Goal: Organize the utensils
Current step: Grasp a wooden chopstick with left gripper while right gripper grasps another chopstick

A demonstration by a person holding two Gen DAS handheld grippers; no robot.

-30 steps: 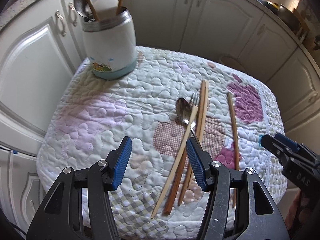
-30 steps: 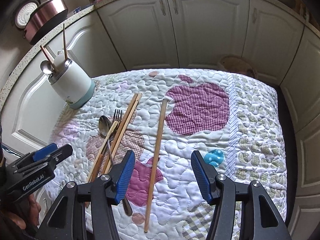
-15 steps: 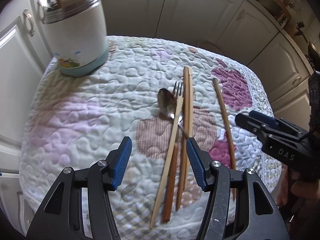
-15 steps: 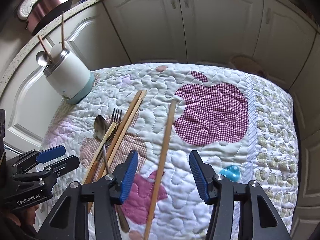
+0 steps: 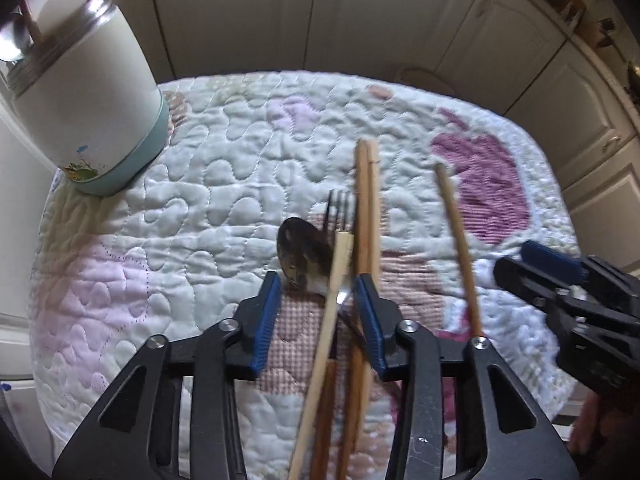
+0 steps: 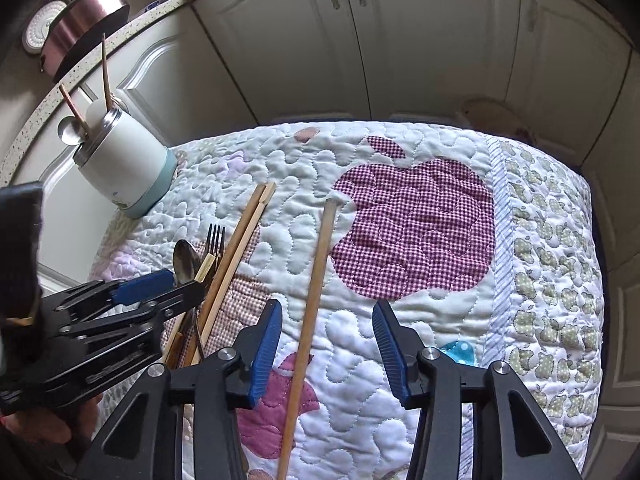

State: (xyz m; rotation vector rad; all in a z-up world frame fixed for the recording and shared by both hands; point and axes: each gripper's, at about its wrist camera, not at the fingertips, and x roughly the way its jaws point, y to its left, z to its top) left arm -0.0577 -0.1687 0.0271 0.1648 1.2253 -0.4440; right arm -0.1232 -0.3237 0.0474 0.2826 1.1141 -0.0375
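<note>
A white utensil holder with a teal base stands at the far left of the quilted table and holds a spoon and chopsticks; it also shows in the right wrist view. A metal spoon, a fork and several wooden chopsticks lie in a pile mid-table. My left gripper is open, low over the pile, its jaws either side of a pale chopstick and the spoon's neck. My right gripper is open above a lone chopstick.
The quilt covers a small table with cream cabinet doors close behind. A small blue spotted object lies near the right gripper. A pink pot sits on the counter at the left.
My left gripper has moved forward and down onto the utensil pile, its jaws now straddling the pale chopstick and spoon. My right gripper has moved closer over the lone chopstick.
</note>
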